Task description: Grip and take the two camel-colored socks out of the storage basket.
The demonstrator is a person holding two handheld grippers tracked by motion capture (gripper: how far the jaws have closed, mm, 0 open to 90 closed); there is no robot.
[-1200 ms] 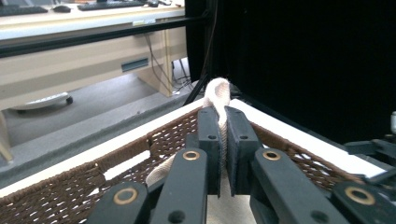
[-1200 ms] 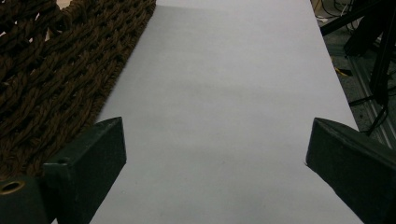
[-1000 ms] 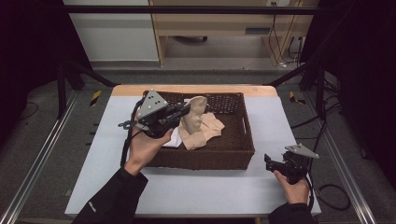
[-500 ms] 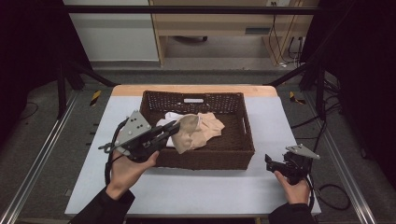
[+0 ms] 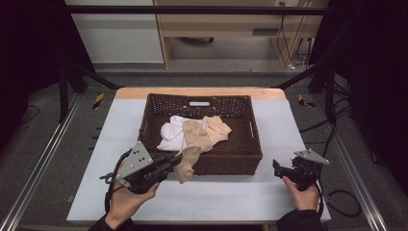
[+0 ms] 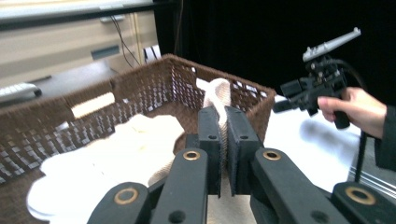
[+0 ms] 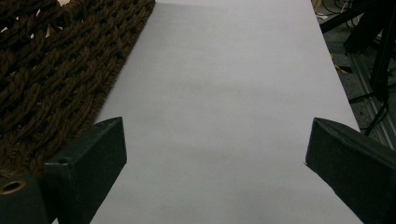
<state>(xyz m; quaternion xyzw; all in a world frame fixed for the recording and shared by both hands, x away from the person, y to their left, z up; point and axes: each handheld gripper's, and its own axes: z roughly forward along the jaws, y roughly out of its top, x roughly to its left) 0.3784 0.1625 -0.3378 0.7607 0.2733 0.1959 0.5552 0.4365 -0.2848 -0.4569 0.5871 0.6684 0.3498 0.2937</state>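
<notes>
Over basket (image 5: 202, 166) front rim: left tool (image 5: 179, 159) clamps beige sock (image 5: 187, 163).

Socks (image 5: 185, 134) lie in the basket (image 5: 255, 144) on the table (image 5: 231, 197)

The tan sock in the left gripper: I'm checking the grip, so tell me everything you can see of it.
The tan sock is soft beige knit fabric, limp and creased. The left gripper is shut on it, jaws pinching a fold. In the high view it hangs over the near wall of the brown wicker basket, its free end drooping outside toward the table. In the left gripper view the sock rises as a rounded loop above the jaws. Whether it touches the other socks in the basket cannot be told.
</notes>
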